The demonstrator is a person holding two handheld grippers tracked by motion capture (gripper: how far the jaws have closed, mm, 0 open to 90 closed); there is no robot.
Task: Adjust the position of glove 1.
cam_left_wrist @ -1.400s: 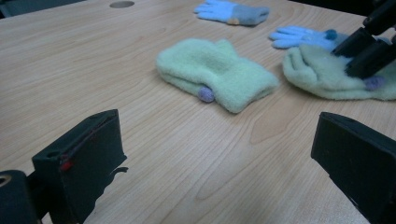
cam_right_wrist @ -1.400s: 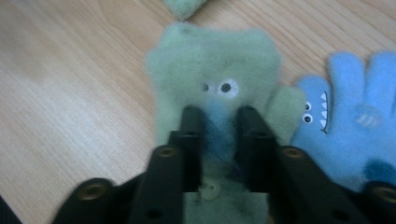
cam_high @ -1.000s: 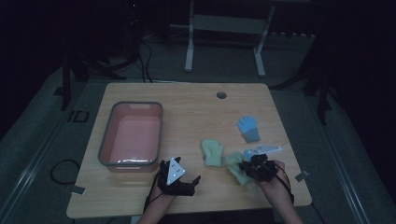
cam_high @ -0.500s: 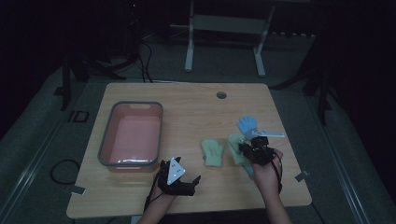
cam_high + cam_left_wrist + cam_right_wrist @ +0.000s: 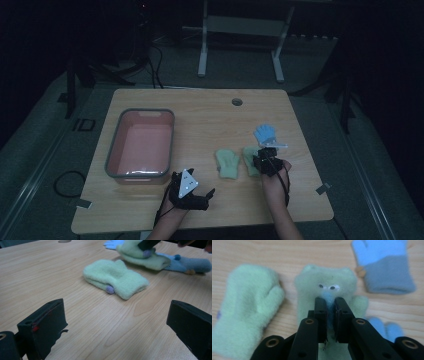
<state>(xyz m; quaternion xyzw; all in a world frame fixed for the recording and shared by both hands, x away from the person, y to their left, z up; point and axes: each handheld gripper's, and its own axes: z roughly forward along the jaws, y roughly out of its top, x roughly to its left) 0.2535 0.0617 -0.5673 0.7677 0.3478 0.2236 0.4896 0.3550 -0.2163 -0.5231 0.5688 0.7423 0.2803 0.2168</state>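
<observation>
A green mitten with a face (image 5: 325, 281) lies on the wooden table (image 5: 200, 115), and my right gripper (image 5: 329, 301) is shut on its fabric at the blue nose. In the high view the right gripper (image 5: 265, 161) sits over that mitten (image 5: 248, 159). A second green mitten (image 5: 227, 164) (image 5: 247, 312) (image 5: 115, 280) lies flat just left of it. A blue glove (image 5: 265, 134) (image 5: 384, 267) rests just beyond. My left gripper (image 5: 187, 190) (image 5: 116, 315) stands open near the front edge, with nothing between its jaws.
A pink tub with a grey rim (image 5: 112, 157) stands on the left half of the table. Another blue glove (image 5: 384, 327) lies partly under the held mitten. A round cable hole (image 5: 237, 102) sits near the far edge.
My right gripper has moved forward, away from the front edge, carrying the green mitten with it toward the blue glove. The left gripper has stayed put.
</observation>
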